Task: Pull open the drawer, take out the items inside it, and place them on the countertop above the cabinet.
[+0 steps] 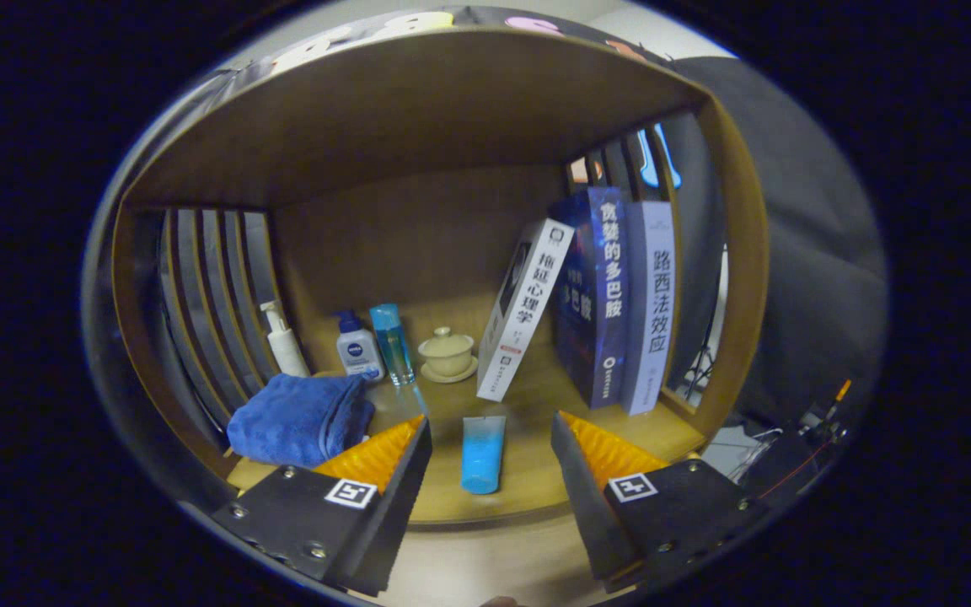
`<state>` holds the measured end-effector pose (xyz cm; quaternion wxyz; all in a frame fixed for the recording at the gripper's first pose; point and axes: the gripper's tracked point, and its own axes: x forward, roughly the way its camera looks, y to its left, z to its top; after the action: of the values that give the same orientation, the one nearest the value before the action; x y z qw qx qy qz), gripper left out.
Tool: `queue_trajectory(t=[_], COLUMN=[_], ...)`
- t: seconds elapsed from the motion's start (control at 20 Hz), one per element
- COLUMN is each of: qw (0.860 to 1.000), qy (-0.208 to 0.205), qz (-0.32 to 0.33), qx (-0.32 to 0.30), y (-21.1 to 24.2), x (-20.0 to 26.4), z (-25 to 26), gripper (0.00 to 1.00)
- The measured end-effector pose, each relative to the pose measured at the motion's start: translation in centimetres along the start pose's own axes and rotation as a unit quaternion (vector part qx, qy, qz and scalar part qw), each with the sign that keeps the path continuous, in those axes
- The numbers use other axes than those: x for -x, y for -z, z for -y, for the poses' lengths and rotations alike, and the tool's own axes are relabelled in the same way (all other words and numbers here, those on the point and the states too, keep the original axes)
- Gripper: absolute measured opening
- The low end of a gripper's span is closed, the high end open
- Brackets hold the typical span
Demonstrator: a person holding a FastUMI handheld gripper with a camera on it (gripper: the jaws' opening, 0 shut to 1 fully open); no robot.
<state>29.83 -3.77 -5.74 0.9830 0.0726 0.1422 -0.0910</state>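
Note:
A blue tube (482, 453) lies flat on the wooden countertop (536, 405), right between my two fingers and a little ahead of their tips. My gripper (491, 438) stands open, with nothing pressed between its fingers. A folded blue towel (300, 419) rests on the countertop just left of the left finger (384, 451). The right finger (595, 451) is a short way off the tube, apart from it.
At the back of the wooden shelf nook stand a white pump bottle (285, 341), a blue-capped bottle (358, 347), a clear blue bottle (391, 341) and a lidded cream cup on a saucer (447, 354). Three books (595, 303) lean at the right. Slatted side walls (207, 278) close both sides.

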Motion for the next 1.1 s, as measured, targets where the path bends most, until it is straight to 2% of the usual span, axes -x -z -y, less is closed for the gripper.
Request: queue_trajectory(t=[0.15, 0.4, 0.7, 1.1], qw=[0.999, 0.996, 0.991, 0.989], qy=[0.017, 0.020, 0.019, 0.028], qz=[0.031, 0.087, 0.129, 0.142], qx=[0.018, 0.024, 0.034, 0.019], y=[-1.4, -2.0, 1.0, 5.9], x=[3.1, 8.9, 15.0, 20.3], z=[0.3, -0.5, -0.3, 1.0], gripper=[0.85, 0.86, 0.88, 0.88])
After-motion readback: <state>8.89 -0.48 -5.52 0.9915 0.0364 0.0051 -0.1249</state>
